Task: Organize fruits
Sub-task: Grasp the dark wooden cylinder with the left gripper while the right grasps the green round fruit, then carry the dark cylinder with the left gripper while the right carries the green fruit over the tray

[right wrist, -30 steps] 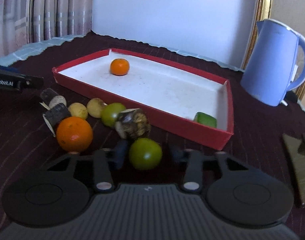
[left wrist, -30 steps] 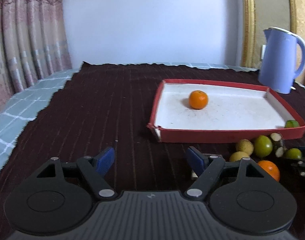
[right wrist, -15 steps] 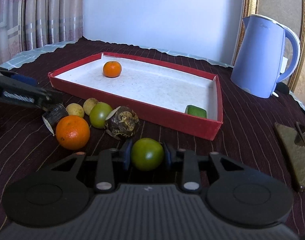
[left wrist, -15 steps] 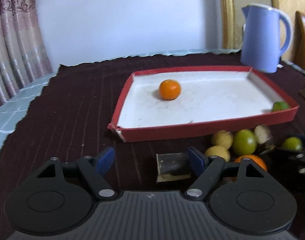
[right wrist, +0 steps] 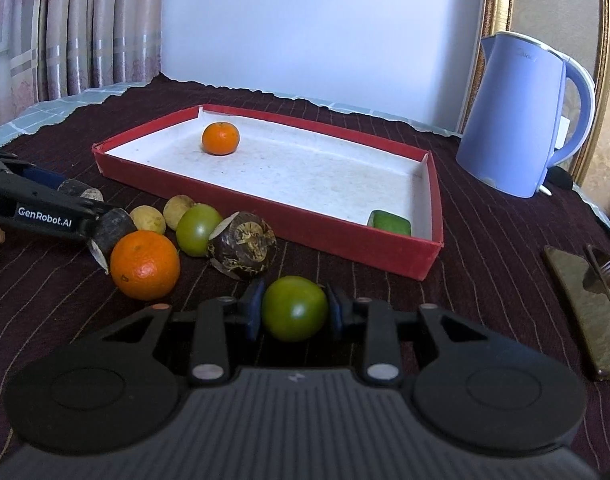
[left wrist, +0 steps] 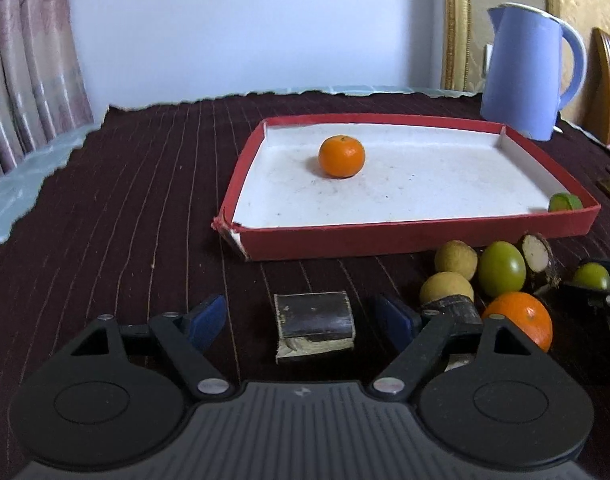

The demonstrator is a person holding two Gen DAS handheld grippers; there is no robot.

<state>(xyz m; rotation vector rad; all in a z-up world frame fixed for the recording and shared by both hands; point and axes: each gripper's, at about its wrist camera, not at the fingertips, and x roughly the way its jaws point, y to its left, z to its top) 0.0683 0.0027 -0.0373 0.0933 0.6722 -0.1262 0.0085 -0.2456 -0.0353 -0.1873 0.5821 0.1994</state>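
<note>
Moved since earlier: left gripper (left wrist: 301, 316) has come forward and lower, so a dark cut chunk (left wrist: 315, 322) that was by its right finger now lies between both fingers; right gripper (right wrist: 293, 309) has not shifted and keeps its green fruit (right wrist: 293, 307).
Left gripper state: blue pads spread wide and still opening; the chunk sits on the cloth between them, clear of both pads.
Right gripper state: pads pressed on both sides of the green fruit, pinching it low over the cloth, just in front of the pile.
Pile on cloth: big orange (right wrist: 145, 265) nearest, a dark round fruit (right wrist: 243, 250) beside it, another green fruit (right wrist: 199, 229) behind, two pale yellow fruits (right wrist: 147, 219) next to that, and a second dark chunk (right wrist: 109, 232) touching the left gripper's finger.
Cloth: dark striped tablecloth (left wrist: 125, 200) under everything.
Tray: red box tray (right wrist: 265, 216) with a white floor, just behind the pile.
In the tray: small orange (left wrist: 341, 156) near the far left part; a green piece (right wrist: 389, 222) in the near right corner.
Right side: phone (right wrist: 585, 304) flat on the cloth with a fork (right wrist: 609, 268) across it.
Far back: blue kettle (right wrist: 517, 116) beyond the tray's right end; curtain (right wrist: 65, 28) at the far left.
</note>
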